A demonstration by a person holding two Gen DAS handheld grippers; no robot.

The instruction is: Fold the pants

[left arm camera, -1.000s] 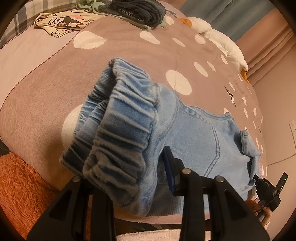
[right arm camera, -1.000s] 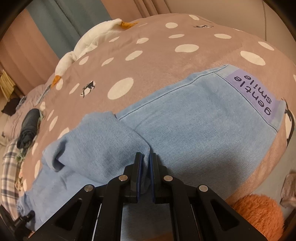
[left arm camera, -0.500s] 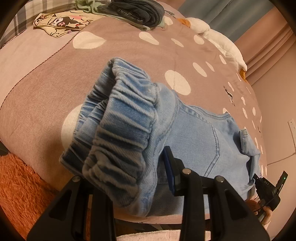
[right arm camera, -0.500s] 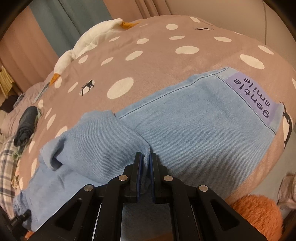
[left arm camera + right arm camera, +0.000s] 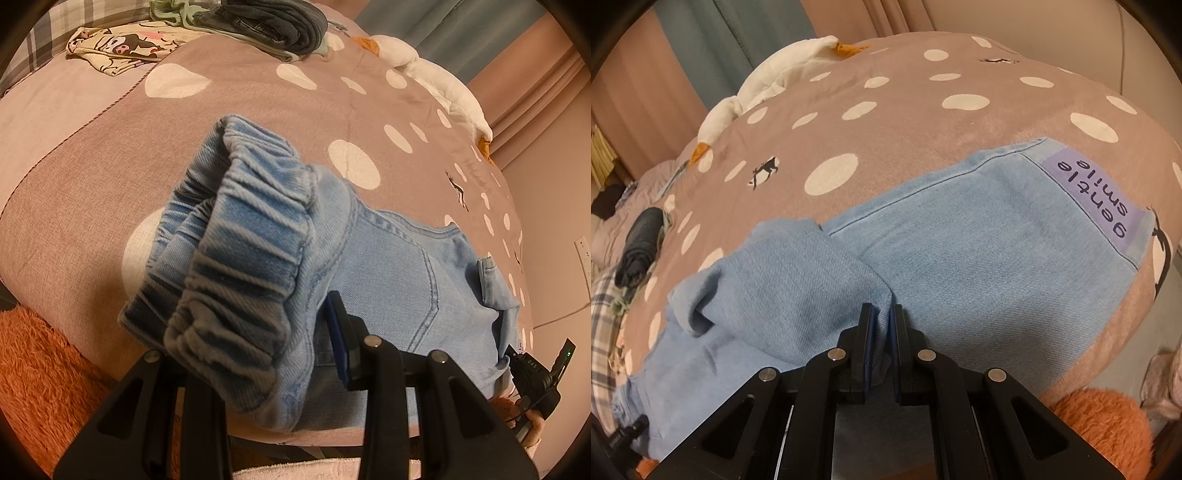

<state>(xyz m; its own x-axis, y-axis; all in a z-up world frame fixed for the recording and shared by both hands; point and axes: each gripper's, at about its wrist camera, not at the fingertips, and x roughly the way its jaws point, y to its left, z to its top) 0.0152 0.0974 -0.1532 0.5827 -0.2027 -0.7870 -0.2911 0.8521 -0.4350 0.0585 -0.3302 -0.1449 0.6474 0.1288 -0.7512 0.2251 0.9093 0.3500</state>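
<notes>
Pants, light blue denim with elastic waistband (image 5: 388, 266), are lying along our dotted brown bedspread's (image 5: 258, 110) near edge; left gripper (image 5: 258, 354) is clamping bunched waistband, right gripper (image 5: 881, 332) is pinching a fold.

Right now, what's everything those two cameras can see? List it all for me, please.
Pants: one pair, light blue denim, spread on the bedspread; elastic waistband bunched up at the left gripper.
Label: one, lilac, reads "gentle smile", on the pants.
Bedspread: one, brown with white dots, under the pants.
Plush toy: one, white with orange parts, at the far edge.
Dark clothes: one pile, grey-black, far end of the bed.
Cartoon-print cloth: one, cream, beside the pile.
Fluffy rug: one, orange, below the bed.
Curtains: teal and pink, behind.
Left gripper: black, holding the waistband.
Right gripper: black, pinching a denim fold.
</notes>
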